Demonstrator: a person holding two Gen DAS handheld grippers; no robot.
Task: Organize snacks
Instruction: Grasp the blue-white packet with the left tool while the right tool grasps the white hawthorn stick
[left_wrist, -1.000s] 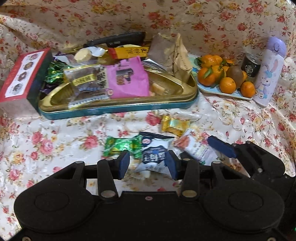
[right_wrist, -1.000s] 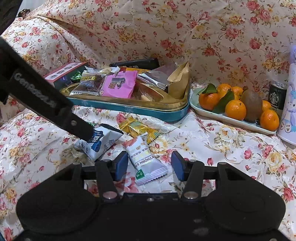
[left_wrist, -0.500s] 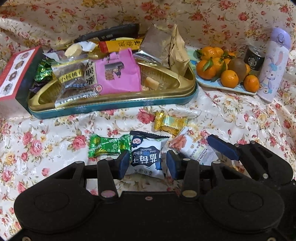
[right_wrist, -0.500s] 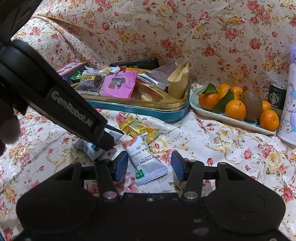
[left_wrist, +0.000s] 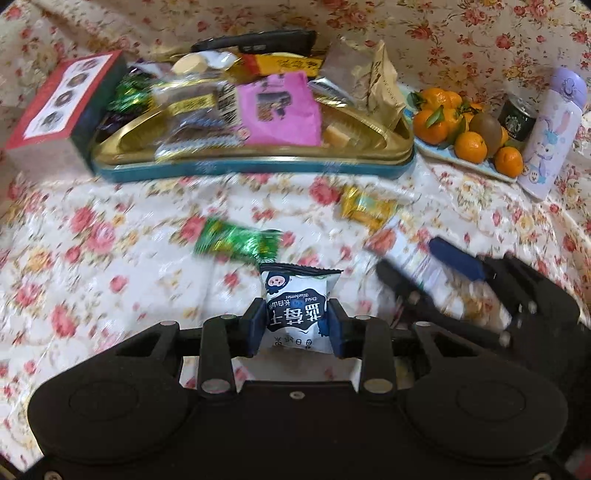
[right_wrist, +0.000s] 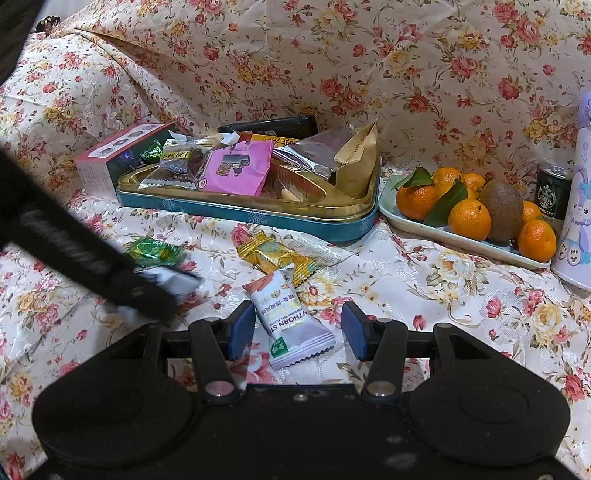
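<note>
The left tool (left_wrist: 297, 325) has just closed on the blueberry packet (left_wrist: 296, 302), ready for the tin (left_wrist: 251, 166); the right tool (right_wrist: 298, 332) stays open over the hawthorn packet (right_wrist: 291, 321).

Black tongs (left_wrist: 296, 325), blue pads (right_wrist: 238, 330), silver screws

Soft even light; fisheye-bent edges; left view motion-blurred, right mostly sharp.
</note>
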